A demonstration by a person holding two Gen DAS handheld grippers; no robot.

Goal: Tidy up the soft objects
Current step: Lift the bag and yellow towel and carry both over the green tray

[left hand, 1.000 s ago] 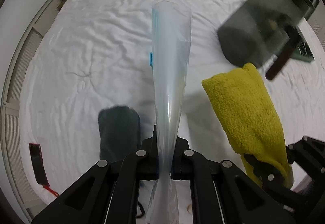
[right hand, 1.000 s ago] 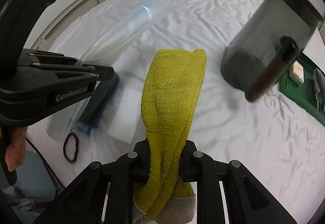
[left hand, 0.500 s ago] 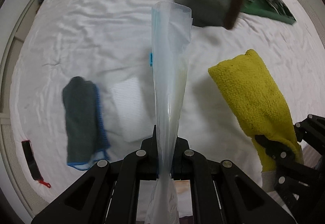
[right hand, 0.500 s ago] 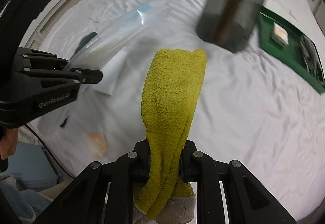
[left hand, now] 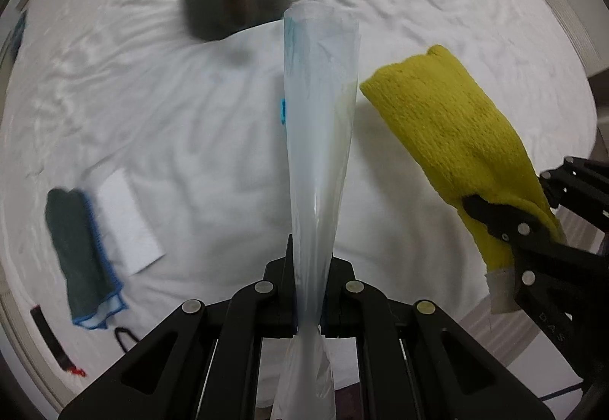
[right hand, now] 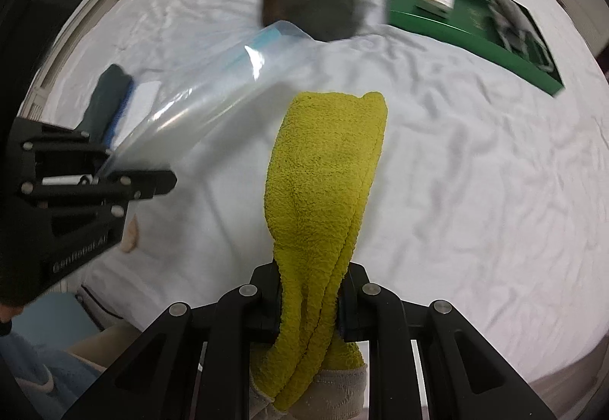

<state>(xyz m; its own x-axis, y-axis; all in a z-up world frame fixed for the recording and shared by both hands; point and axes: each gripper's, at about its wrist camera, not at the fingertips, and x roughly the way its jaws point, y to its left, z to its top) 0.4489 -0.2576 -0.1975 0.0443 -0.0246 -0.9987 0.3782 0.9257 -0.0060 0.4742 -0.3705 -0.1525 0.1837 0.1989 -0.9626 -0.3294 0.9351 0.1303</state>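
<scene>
Because the yellow towel (right hand: 323, 169) is soft, thick terry, expect it to sag, bunch and compress under any grip; it is light and will not break. It hangs in the air above the white bedsheet (right hand: 475, 172), pinched at 1 bunched end by the right gripper (right hand: 310, 296), whose jaws are pressed together on the cloth. Hold it at that gathered end so the free end leads. Just beside it, the clear plastic bag (left hand: 319, 138) is held by the left gripper (left hand: 307, 300), jaws clamped on its gathered lower part. Treat the film as thin, slippery and limp: its far end looks only partly open and will likely collapse if pushed. Farther out, 1 dark cloth with blue edging (left hand: 82, 256) lies flat on the sheet, touching a white folded piece (left hand: 127, 222).
</scene>
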